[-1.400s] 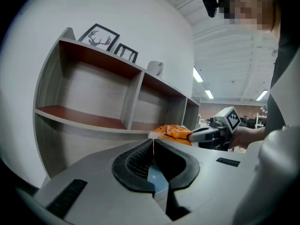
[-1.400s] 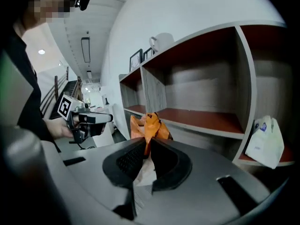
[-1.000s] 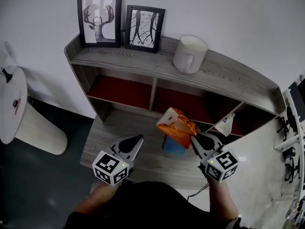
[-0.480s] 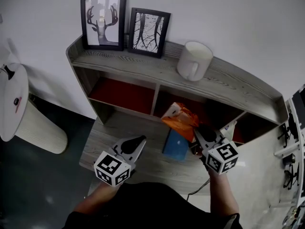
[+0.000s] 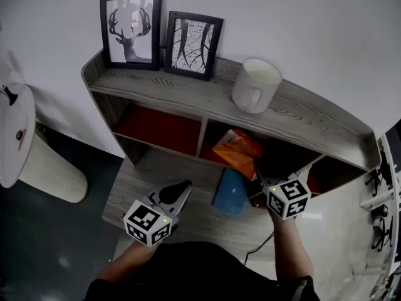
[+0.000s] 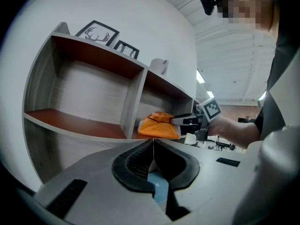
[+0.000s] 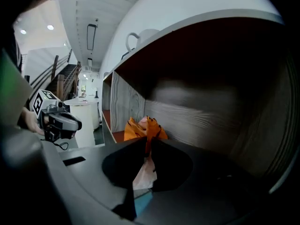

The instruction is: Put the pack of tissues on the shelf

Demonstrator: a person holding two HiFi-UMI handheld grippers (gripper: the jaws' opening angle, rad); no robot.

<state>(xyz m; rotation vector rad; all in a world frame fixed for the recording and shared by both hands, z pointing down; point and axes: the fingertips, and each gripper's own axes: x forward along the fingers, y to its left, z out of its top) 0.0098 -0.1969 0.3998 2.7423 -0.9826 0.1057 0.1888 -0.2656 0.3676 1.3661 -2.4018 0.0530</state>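
The orange pack of tissues [image 5: 235,152] hangs at the mouth of the middle red-floored compartment of the grey wooden shelf [image 5: 188,96]. My right gripper [image 5: 257,170] is shut on the pack's near edge, and its marker cube trails behind. In the right gripper view the pack [image 7: 139,127] sticks out past the pinched jaws [image 7: 148,143] under the dark shelf top. My left gripper [image 5: 182,187] hovers over the lower board to the left, shut with nothing in it. Looking from the left gripper [image 6: 153,142], I see the pack [image 6: 159,125] at the compartment divider.
Two framed pictures [image 5: 130,29] and a white mug [image 5: 254,84] stand on the shelf top. A blue box [image 5: 229,191] lies on the lower board between the grippers. A round white table [image 5: 15,133] stands at the left. A cable runs off the board's front edge.
My right gripper has carried the orange pack away from me, from above the blue box to the mouth of the middle compartment. The left gripper has hardly shifted.
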